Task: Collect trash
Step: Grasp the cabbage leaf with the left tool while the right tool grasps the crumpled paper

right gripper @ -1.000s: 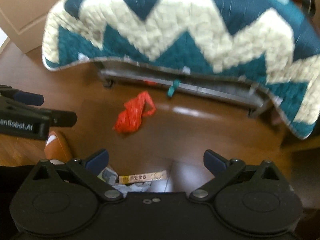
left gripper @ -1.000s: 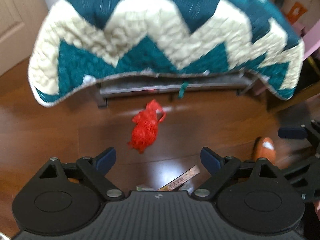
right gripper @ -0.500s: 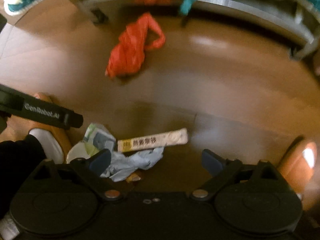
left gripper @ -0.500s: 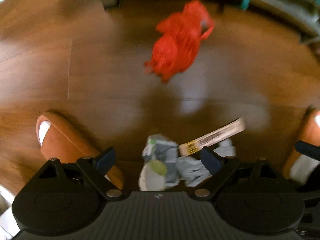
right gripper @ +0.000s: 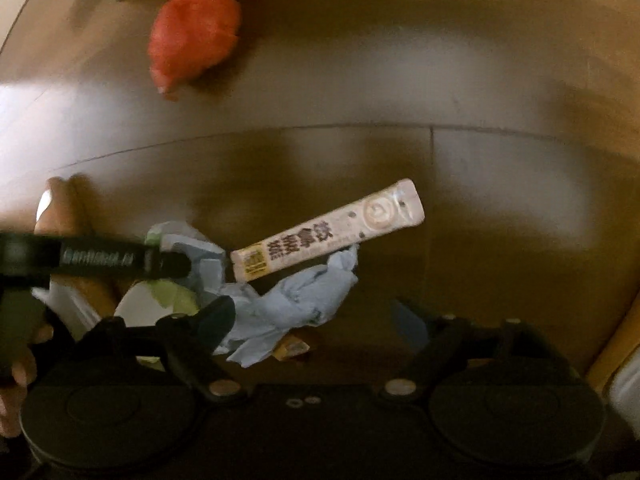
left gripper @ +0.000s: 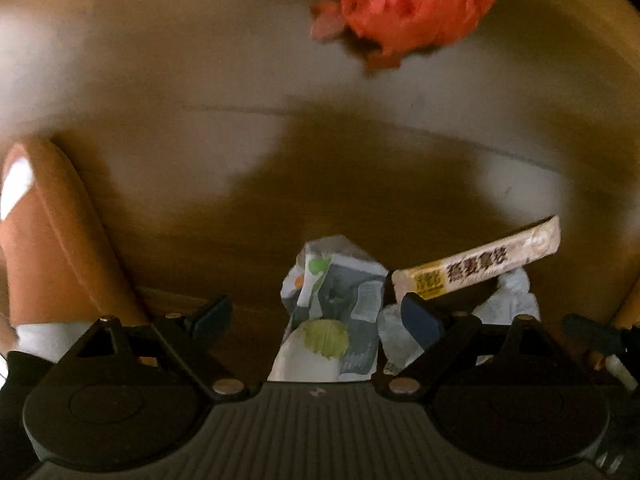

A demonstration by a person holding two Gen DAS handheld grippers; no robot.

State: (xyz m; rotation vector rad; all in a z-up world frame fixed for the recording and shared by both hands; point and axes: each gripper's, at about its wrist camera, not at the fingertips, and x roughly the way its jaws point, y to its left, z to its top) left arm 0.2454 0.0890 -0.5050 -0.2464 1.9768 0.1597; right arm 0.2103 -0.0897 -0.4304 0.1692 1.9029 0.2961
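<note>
Both claws hover open, the right claw (right gripper: 312, 320) closing over a tissue (right gripper: 288, 308), the left claw (left gripper: 316, 316) above a wrapper (left gripper: 336, 312); nothing collected, red bag (left gripper: 416, 4) untouched on the floor (left gripper: 200, 80).

Orange slipper (left gripper: 52, 240), wooden floor (left gripper: 200, 80).

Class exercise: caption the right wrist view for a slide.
Right gripper closing above crumpled blue tissue and stick sachet.

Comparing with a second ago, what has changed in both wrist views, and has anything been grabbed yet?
Both grippers have dropped toward the floor: the quilt is gone from view. The left gripper straddles the crumpled printed wrapper; the right gripper, jaws closing, is over the pale blue tissue. Nothing gripped. The long beige sachet and red plastic bag lie unmoved.
</note>
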